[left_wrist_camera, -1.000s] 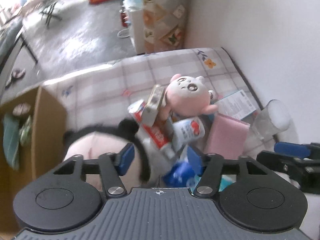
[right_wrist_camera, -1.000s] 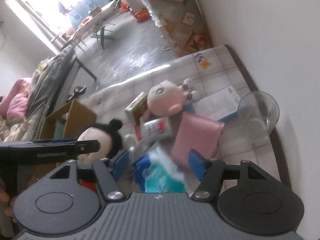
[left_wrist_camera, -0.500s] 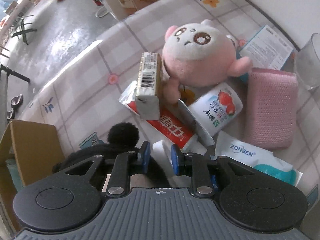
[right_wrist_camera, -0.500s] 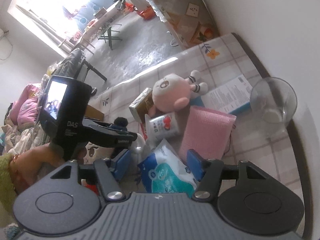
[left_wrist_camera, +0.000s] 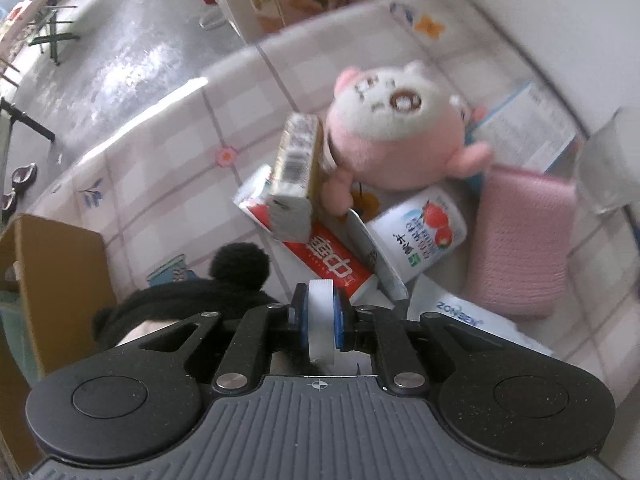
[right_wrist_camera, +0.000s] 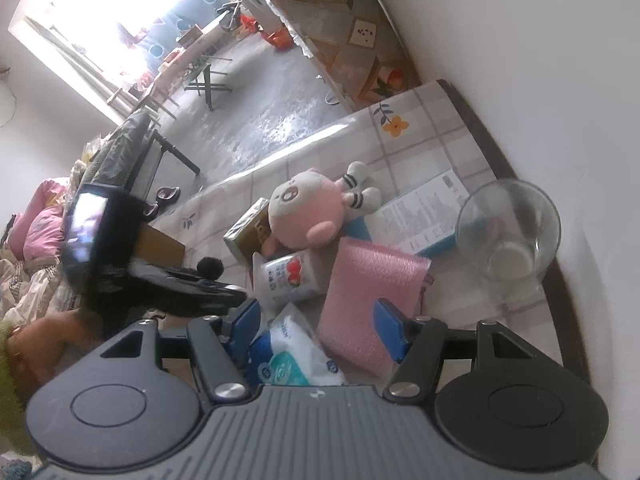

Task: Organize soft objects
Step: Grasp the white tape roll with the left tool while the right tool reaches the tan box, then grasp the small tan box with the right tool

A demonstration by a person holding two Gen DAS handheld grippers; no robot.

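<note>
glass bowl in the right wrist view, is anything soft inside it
No, the glass bowl by the wall holds nothing soft; the pink sponge lies beside it.

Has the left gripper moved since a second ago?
Yes. The left gripper has dropped toward the checked tablecloth, and its jaws, then wide apart, have shut on a white cap or tab.

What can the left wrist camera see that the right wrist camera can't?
Only the left view shows the left tool shut on a white strip, and the red toothpaste tube. Only the right view shows the open right tool over the wipes pack, plus the whole glass bowl. Both show the pink plush toy, the pink sponge and the strawberry cup.
</note>
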